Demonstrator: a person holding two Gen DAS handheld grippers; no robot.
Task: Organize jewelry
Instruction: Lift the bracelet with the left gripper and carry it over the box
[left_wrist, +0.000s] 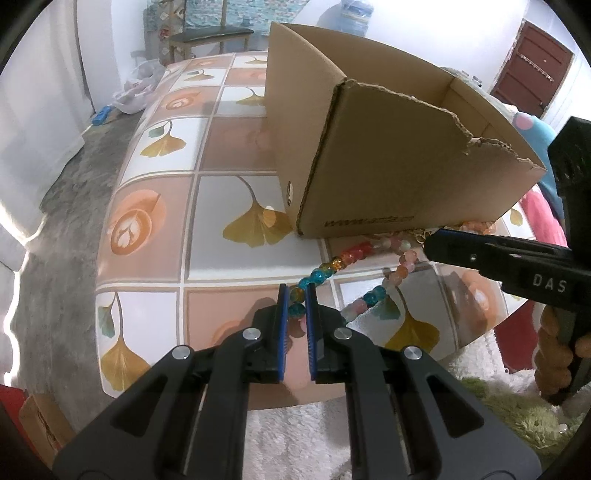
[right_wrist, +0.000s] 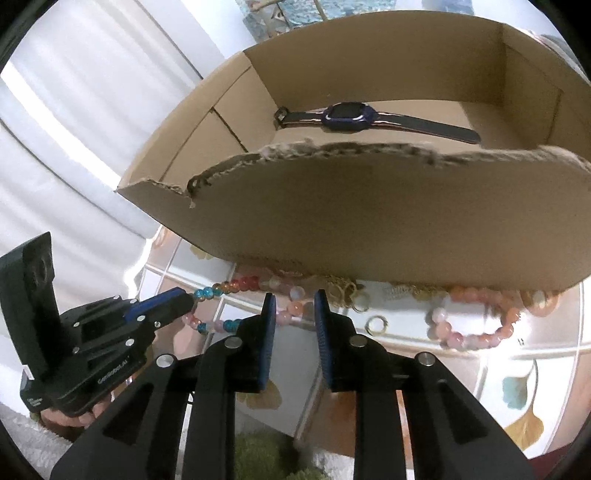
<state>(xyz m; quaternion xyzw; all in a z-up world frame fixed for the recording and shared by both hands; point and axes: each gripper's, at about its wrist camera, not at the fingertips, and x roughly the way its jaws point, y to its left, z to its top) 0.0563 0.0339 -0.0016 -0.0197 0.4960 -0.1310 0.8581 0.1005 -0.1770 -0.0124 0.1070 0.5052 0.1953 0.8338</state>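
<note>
The left gripper (left_wrist: 296, 295) is pinched tight on the bead necklace (left_wrist: 347, 258), right on a blue and yellow bead. The right gripper (right_wrist: 294, 304) is open a little, and nothing is squeezed between its jaws. The necklace lies on the table (left_wrist: 155, 221) just in front of the cardboard box (left_wrist: 388, 177), and part of it runs up against the box's front wall.

To do this well, I think the left gripper should lift slowly and go high, so the long string clears the box's torn front edge. The right one could catch the dangling part so it does not snag.

A watch (right_wrist: 369, 120) lies inside the box. In front of the box, near the necklace, are a pink bracelet (right_wrist: 476, 325) and a gold ring (right_wrist: 376, 325).

The table has a shiny cloth with yellow leaves. Far behind the box are a bench (left_wrist: 210, 37) and a brown door (left_wrist: 532, 70).
</note>
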